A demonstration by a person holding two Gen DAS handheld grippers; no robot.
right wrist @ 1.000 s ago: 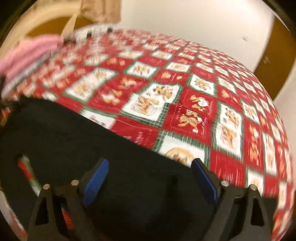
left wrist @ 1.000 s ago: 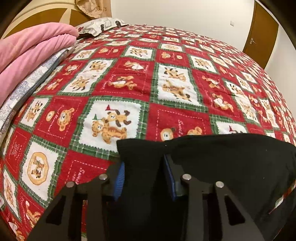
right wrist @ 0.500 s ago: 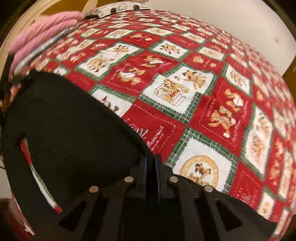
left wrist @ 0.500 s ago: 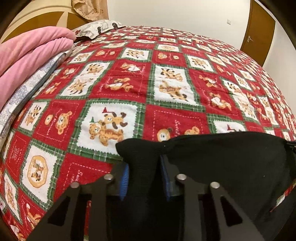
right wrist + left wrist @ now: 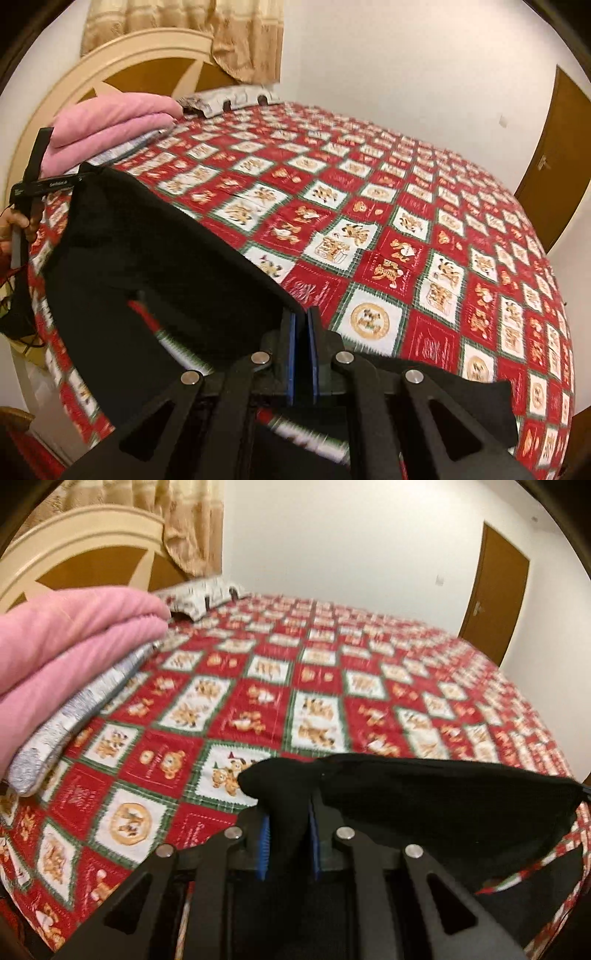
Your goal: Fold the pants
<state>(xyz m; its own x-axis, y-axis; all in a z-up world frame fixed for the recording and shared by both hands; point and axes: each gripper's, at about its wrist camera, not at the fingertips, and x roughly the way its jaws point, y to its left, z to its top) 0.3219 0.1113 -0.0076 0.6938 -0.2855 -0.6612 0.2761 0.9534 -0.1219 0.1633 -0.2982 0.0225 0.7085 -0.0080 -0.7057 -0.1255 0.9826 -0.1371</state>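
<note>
Black pants [image 5: 443, 801] hang stretched between my two grippers above the red patchwork bedspread [image 5: 332, 686]. My left gripper [image 5: 288, 812] has a bunched corner of the cloth between its blue pads, and its jaws are closing on it. In the right wrist view the pants [image 5: 147, 251] run from the far left down to my right gripper [image 5: 302, 321], which is shut on their thin edge. The left gripper [image 5: 29, 192] and the hand [image 5: 11, 225] holding it show at that view's left edge. Part of the pants is hidden under both grippers.
Folded pink blankets [image 5: 62, 646] on a grey-white quilt lie along the bed's left side. A patterned pillow [image 5: 199, 594] sits by the cream headboard [image 5: 85, 554]. A brown door [image 5: 495, 590] stands in the far right wall. The bedspread stretches ahead.
The right gripper went from wide open to shut on the pants' edge. The left pads narrowed on the bunched corner. Both grippers rose, lifting the pants' edge off the bed.
</note>
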